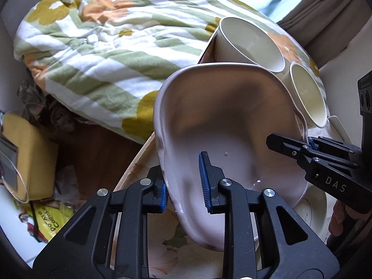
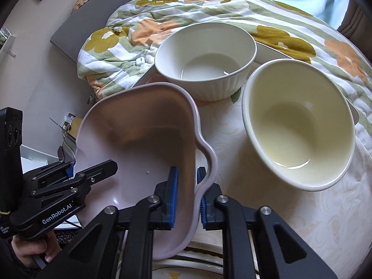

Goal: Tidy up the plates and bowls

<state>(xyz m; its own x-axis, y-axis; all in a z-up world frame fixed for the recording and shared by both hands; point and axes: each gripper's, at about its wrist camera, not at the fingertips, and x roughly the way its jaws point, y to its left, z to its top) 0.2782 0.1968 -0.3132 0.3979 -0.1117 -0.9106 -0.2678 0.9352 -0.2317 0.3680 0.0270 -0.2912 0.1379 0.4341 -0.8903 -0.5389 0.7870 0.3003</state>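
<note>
Gripping opposite rims of the pale pink wavy-edged ceramic dish [image 2: 139, 139], left gripper [image 1: 184, 184] and right gripper [image 2: 187, 196] both clench it, tilted, near the ribbed white bowl [image 2: 205, 60]. It looks stiff, glossy, breakable; a rim-only hold may slip.

L gripper [image 1: 184, 181] & R gripper [image 2: 187, 197] clamped, angled down
</note>
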